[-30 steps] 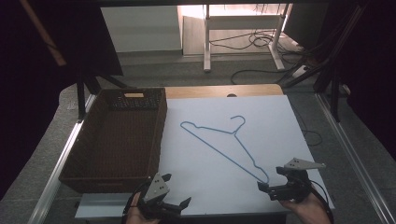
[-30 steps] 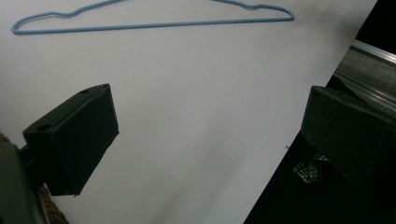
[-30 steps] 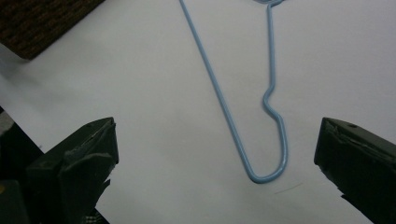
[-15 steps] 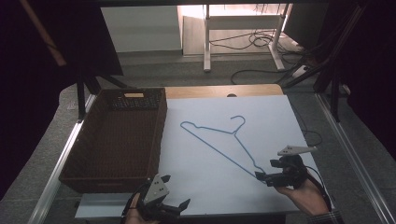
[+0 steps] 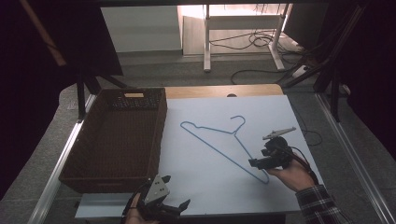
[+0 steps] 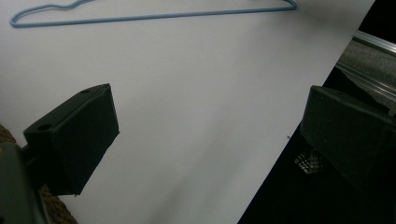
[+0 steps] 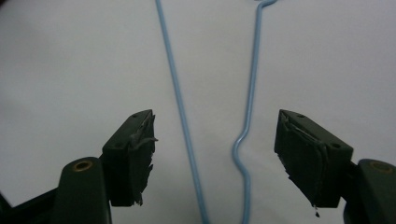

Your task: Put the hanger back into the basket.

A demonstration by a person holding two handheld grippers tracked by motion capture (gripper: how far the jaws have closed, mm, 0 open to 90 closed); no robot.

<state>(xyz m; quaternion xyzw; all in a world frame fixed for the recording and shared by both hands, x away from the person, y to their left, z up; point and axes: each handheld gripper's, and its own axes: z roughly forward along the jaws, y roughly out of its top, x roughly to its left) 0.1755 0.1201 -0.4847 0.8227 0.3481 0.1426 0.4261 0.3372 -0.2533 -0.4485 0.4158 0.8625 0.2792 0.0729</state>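
Right claw closing, not yet gripping, astride blue hanger (hook cut off above); left claw released.

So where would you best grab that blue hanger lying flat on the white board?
At the narrow end of the hanger nearest the right gripper, coming from that side. There its two thin wires run close together, so both fit between the open fingers, which have just been closing around them, not yet touching.
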